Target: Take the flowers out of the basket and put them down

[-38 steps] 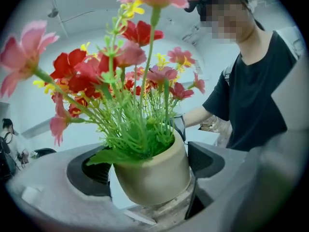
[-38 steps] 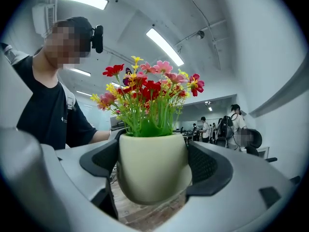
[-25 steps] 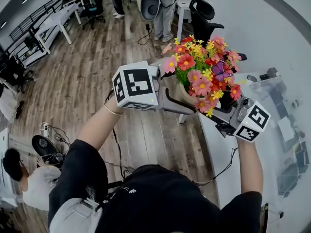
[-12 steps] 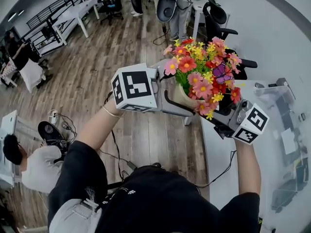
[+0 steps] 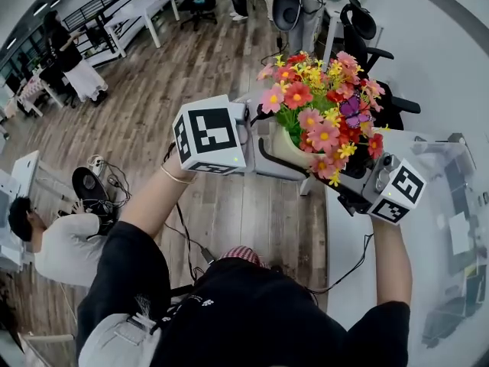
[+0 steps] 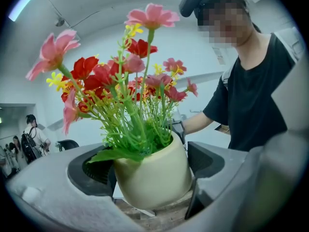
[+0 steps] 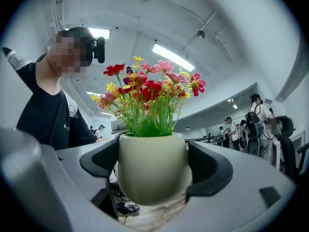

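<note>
Nearest to the camera, the person's two forearms are reaching forward, one gripper in each hand. The left gripper (image 5: 263, 150) is pressing its jaws on the left side of a cream pot (image 5: 284, 148), and the right gripper (image 5: 353, 180) is pressing on the opposite side. In both gripper views the round pot is sitting between the two pads and touching them, so both grippers are gripping it together. The pot is hanging in the air, nearly upright.

The flowers (image 5: 325, 102) are standing in this pot: pink, red and yellow heads on green stems, with a small purple butterfly (image 5: 350, 107) among them. They are hiding most of the right gripper's jaws in the head view.

Under the pot the wooden floor (image 5: 153, 113) is showing, and just right of the pot a white table (image 5: 428, 235) is beginning. Low to the left of the pot a seated person (image 5: 50, 243) is bending near black cables. Beyond the pot a black office chair (image 5: 370, 33) is standing, and further behind it desks and other people are standing.
</note>
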